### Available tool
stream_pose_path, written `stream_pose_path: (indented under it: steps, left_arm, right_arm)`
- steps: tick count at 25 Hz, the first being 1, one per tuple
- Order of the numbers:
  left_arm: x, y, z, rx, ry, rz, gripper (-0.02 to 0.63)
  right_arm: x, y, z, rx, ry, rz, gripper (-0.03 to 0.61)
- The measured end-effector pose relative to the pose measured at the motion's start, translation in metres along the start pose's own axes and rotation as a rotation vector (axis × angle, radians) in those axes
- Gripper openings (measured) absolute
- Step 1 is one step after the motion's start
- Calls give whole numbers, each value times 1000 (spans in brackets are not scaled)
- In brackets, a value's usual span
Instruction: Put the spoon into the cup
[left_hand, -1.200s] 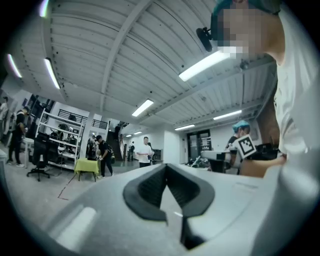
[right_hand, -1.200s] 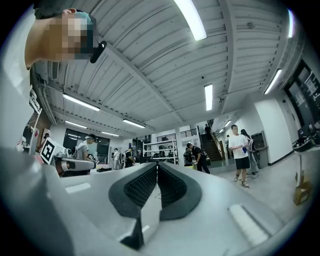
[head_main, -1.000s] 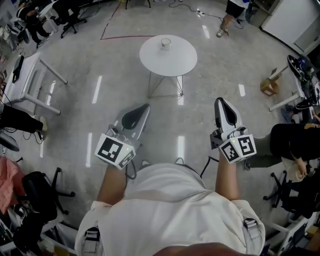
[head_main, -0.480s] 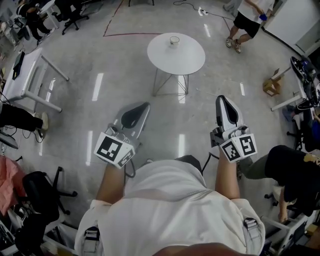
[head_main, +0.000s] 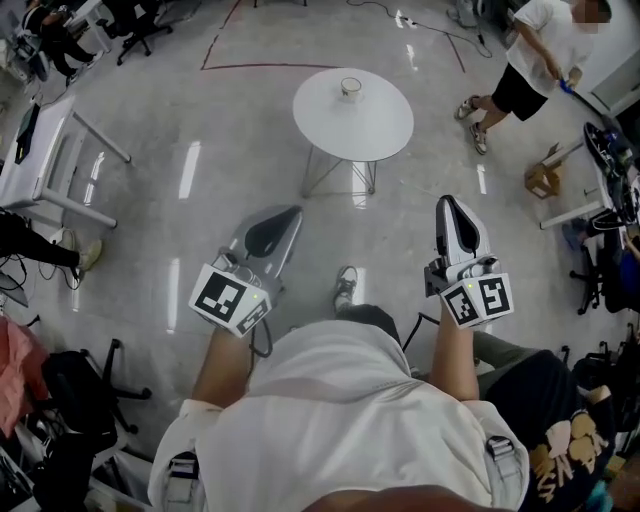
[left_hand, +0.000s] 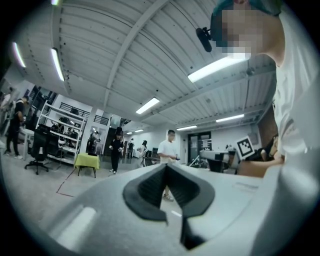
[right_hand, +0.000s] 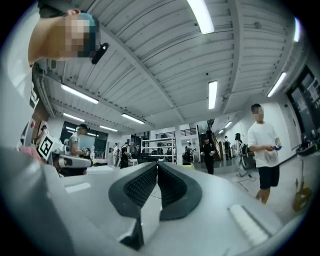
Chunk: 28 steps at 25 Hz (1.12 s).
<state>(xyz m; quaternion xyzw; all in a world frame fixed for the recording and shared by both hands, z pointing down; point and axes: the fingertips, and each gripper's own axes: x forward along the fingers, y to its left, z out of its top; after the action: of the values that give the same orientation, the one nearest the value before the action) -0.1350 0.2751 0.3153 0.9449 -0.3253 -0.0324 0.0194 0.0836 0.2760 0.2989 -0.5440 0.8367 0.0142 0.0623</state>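
A small pale cup (head_main: 350, 87) stands near the far edge of a round white table (head_main: 353, 120) on the floor ahead of me. No spoon shows in any view. Both grippers are held up at waist height, well short of the table. My left gripper (head_main: 289, 213) points toward the table, jaws together and empty. My right gripper (head_main: 447, 201) is also shut with nothing in it. The left gripper view shows the left gripper (left_hand: 166, 166) with pads meeting in front of the room. In the right gripper view the right gripper (right_hand: 157, 163) has its ribbed pads closed.
A person in a white shirt (head_main: 535, 50) walks at the back right. A white desk (head_main: 45, 150) stands at the left, with office chairs (head_main: 75, 385) at the lower left. A cardboard box (head_main: 541, 173) sits at the right. My own shoe (head_main: 345, 288) shows on the floor.
I have stepped forward; my foot now shows between the grippers. The person at the back right has walked further right. Both grippers keep the same pose, shut.
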Motion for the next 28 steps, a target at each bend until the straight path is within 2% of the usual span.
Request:
stream_pose_path:
  steps: [3,16,21,28]
  left_arm:
    - [37,28,-4,-7,23,22,3]
    - [254,98,-4,-3,60,78,3]
    - [309,127,-14,12,83,98,3]
    - [358,196,-34,-32,102,84,3]
  right_arm:
    - [40,-30,-6,-52,14,9,9]
    - [176,-231,-15,4,4,68,9]
    - [227,-274,-34,37,8,97,9]
    - [301,-302,-67,62,58,91,9]
